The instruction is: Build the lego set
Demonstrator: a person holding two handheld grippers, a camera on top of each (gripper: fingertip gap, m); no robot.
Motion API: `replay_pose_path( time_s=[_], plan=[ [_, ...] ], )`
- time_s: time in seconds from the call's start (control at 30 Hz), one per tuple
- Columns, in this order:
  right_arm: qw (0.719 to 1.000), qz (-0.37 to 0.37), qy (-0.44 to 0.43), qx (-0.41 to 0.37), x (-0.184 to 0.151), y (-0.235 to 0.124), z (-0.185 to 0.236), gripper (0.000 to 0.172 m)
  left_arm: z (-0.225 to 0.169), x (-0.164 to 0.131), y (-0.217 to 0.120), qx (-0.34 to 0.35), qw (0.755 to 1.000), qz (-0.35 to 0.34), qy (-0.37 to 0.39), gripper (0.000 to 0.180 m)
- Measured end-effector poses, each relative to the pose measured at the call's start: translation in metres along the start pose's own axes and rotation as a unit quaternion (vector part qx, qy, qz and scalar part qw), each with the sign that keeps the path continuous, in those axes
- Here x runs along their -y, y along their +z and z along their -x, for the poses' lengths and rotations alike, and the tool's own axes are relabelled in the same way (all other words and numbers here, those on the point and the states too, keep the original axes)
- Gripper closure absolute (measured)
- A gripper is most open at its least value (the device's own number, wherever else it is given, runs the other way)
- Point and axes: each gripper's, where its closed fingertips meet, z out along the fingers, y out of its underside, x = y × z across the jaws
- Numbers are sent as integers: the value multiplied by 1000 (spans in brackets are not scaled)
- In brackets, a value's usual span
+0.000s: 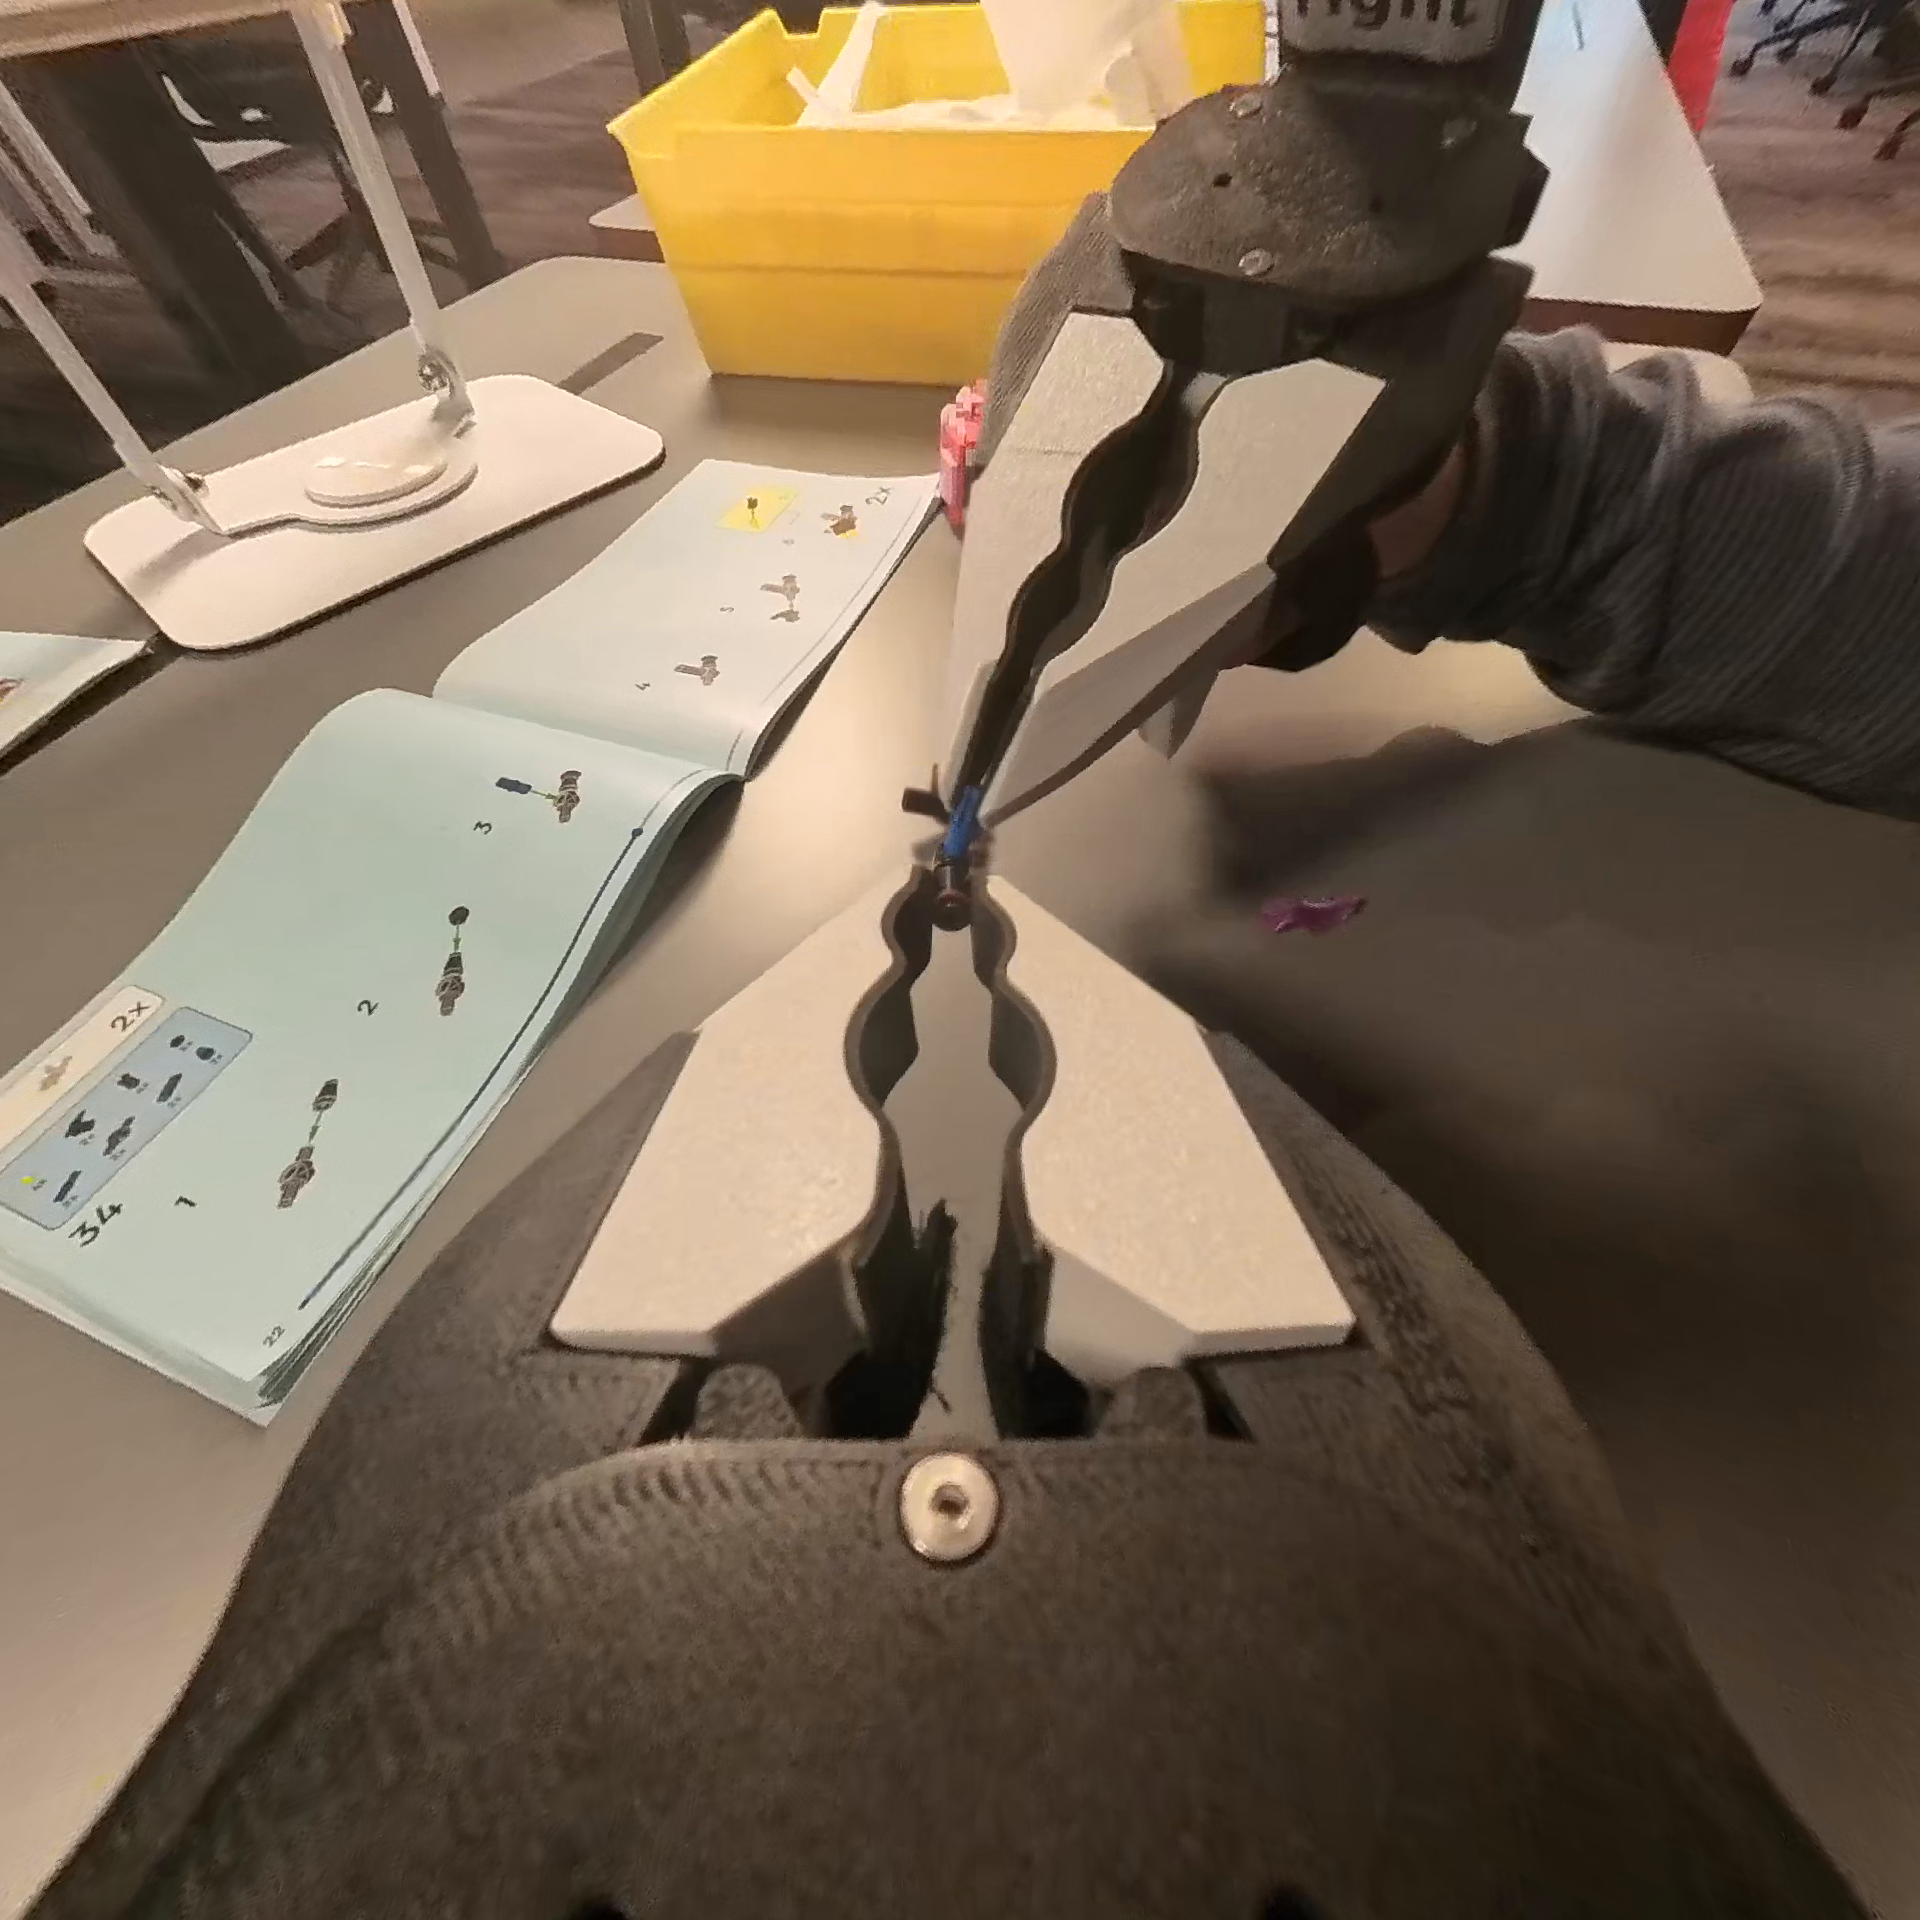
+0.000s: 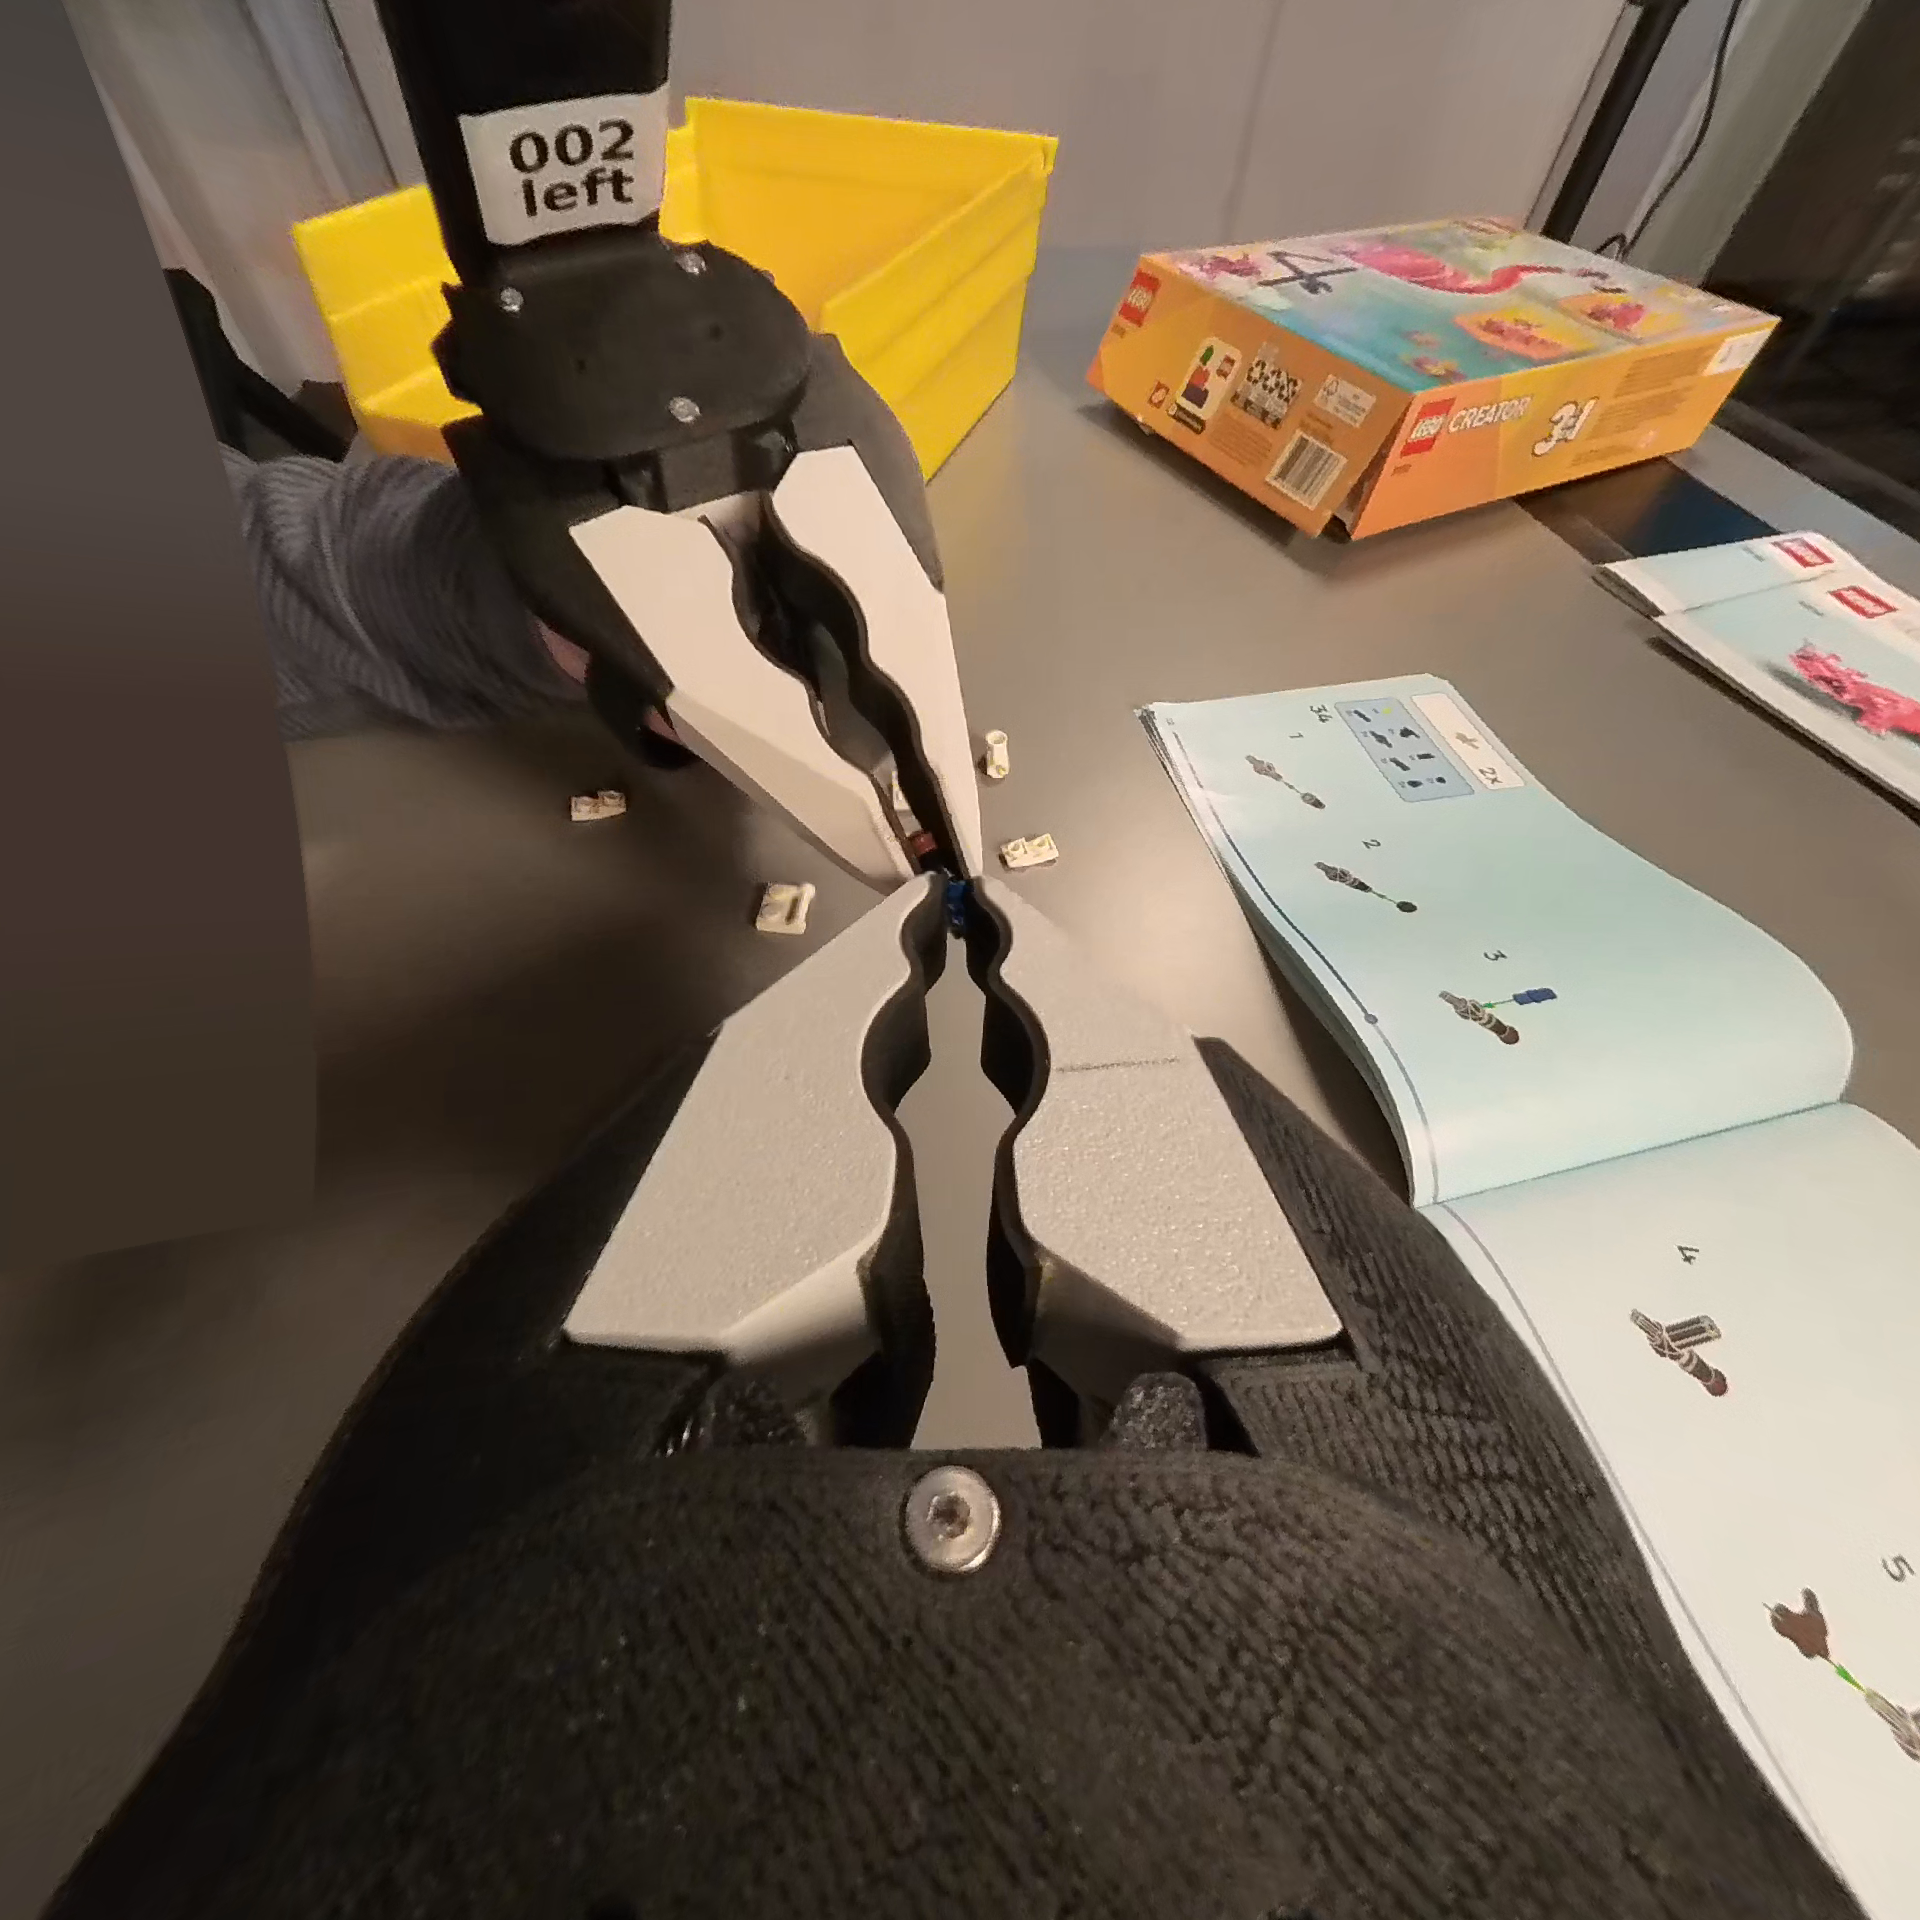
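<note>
With the left gripper (image 1: 951, 906) clamped on a small dark brown piece (image 1: 948, 902) and the right gripper (image 2: 958, 906) on a blue pin (image 2: 956, 902), both met tip-to-tip above the tabletop (image 2: 1143, 582) beside the open booklet (image 2: 1538, 935), where careful axial alignment appeared necessary.

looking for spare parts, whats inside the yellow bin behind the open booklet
In the left wrist view, the yellow bin holds crumpled white plastic bags. Its wall and the right gripper hide anything below them.

The bench (image 2: 1143, 582) looked smooth and matt grey; the booklet (image 2: 1558, 987) was matt paper, the yellow bin (image 1: 883, 249) glossy plastic, the box (image 2: 1455, 395) printed cardboard.
</note>
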Motion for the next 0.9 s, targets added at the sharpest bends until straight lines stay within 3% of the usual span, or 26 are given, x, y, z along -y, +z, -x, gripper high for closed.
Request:
replay_pose_path(
  time_s=[0.9],
  plan=[
    [1000, -7, -3, -1, 2, -2, 1, 170, -2, 1, -1, 6, 999, 0, 38, 175]
  ],
)
